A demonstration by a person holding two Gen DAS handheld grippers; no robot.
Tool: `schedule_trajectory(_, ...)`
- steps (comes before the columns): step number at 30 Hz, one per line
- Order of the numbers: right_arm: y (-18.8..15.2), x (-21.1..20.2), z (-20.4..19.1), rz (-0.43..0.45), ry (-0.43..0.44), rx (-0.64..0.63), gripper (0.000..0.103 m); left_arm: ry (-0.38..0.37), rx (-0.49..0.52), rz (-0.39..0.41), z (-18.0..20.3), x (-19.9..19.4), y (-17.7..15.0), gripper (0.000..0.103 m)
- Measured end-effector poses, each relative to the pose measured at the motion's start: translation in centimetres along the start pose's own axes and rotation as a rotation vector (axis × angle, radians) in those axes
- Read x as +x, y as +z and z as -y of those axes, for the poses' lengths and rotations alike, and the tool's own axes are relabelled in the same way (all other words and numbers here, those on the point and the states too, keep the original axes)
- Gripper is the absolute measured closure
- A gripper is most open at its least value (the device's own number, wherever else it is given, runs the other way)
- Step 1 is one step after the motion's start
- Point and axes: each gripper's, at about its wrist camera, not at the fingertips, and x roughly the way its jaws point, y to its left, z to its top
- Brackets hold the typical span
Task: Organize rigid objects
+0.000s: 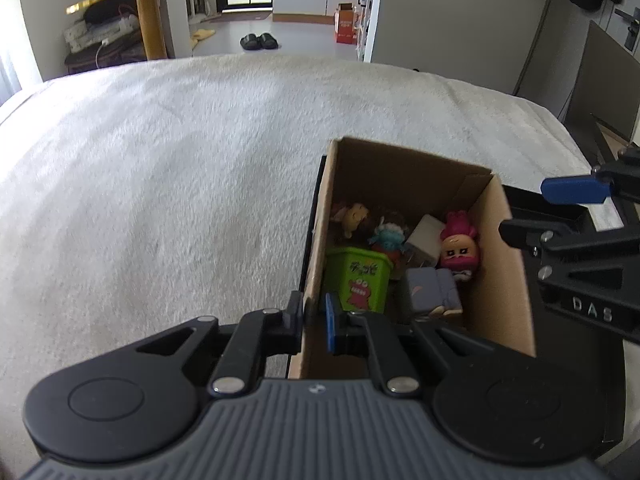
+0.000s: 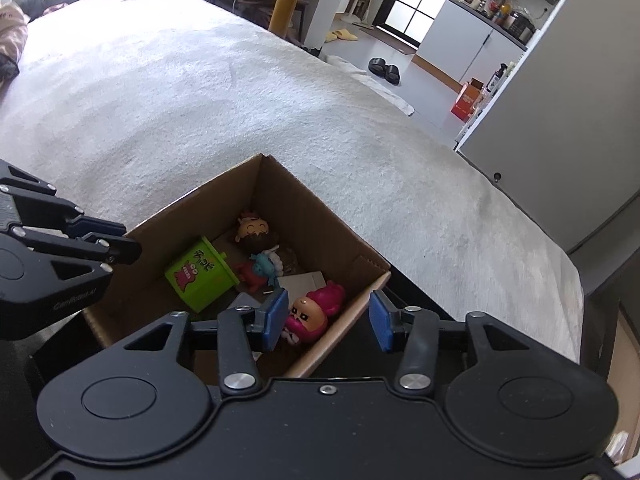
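White blanket (image 1: pixel 180 180), left gripper (image 1: pixel 314 318) pinching cardboard box (image 1: pixel 404 168) wall, right gripper (image 2: pixel 328 320) parted astride opposite wall

One cardboard box (image 2: pixel 320 216) holds one green tub (image 2: pixel 200 276), three figurines and one white block (image 1: pixel 426 236).

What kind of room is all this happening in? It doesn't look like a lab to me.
Most likely a small lived-in flat, not a lab. A wide bed under a fuzzy white blanket fills the foreground, a pair of black slippers sits on the floor beyond it, and a white kitchen counter crowded with pots and bottles stands by the dark-framed glass door.
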Motion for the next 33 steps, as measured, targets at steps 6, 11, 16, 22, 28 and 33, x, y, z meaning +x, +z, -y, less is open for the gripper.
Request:
schedule_trajectory(6,-0.3,-2.3,0.8,0.028,0.006,0.053,0.052,0.006,0.026,0.001,1.0,-1.9,0.6,0.091)
schedule_trajectory(11,-0.8,-4.3,1.6,0.049,-0.001,0.088,0.044,0.021,0.05,0.014,1.7,-3.9,0.6,0.09)
schedule_trajectory(16,-1.8,-6.5,2.5,0.068,-0.01,0.135,0.036,0.04,0.068,0.02,2.5,-5.7,0.6,0.061)
schedule_trajectory(22,-3.3,-8.6,3.5,0.09,-0.006,0.212,0.03,0.061,0.113,0.056,3.5,-8.6,0.4,0.033)
schedule_trajectory(28,-4.9,-10.7,4.2,0.12,-0.006,0.283,0.02,0.065,0.137,0.078,4.4,-11.1,0.3,0.026)
schedule_trajectory(33,-6.0,-12.4,4.7,0.144,-0.006,0.329,0.012,0.054,0.16,0.104,5.3,-13.2,0.1,0.018)
